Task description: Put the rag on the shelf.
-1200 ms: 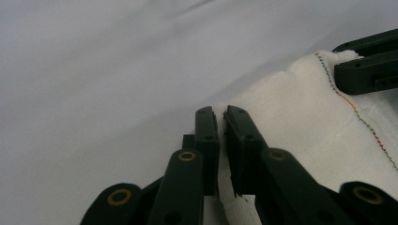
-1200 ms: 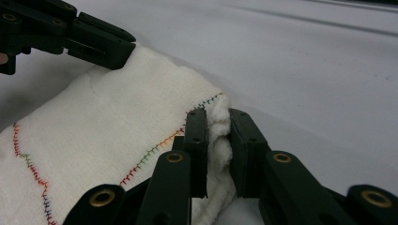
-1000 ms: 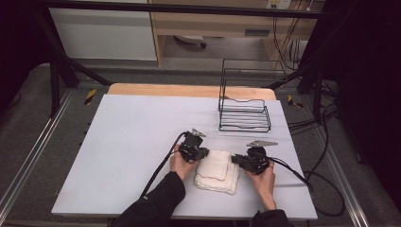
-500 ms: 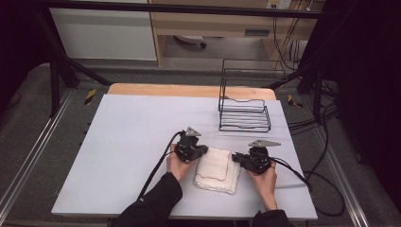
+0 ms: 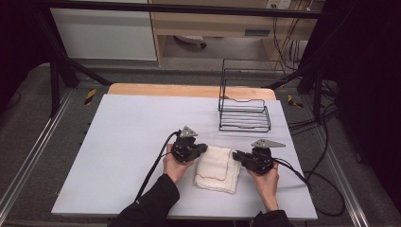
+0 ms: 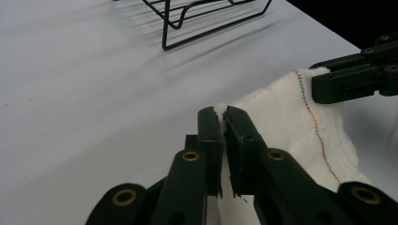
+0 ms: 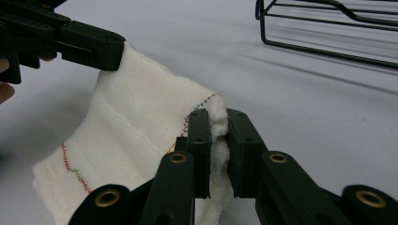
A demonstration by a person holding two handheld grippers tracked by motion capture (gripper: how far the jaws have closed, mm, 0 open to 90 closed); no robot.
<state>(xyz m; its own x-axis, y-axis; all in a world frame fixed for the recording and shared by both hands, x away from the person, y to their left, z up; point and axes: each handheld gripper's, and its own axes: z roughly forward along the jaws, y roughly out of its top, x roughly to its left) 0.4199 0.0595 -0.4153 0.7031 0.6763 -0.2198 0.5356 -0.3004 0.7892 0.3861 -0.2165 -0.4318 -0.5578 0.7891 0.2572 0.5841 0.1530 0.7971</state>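
white matte table (image 5: 132,142) | soft folded cloth (image 5: 216,163) | black wire rack (image 5: 244,116)

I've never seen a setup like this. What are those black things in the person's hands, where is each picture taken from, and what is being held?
A person sits at a white table and holds hand tools with two black jaws, tongs worked by hand. The high view looks down from above: the left tongs and right tongs each pinch a far corner of a folded white cloth. The other two pictures come from small cameras riding on the tongs. In the left gripper view the left tongs are shut on the cloth's edge; in the right gripper view the right tongs clamp its bunched corner. A black wire rack stands farther back.
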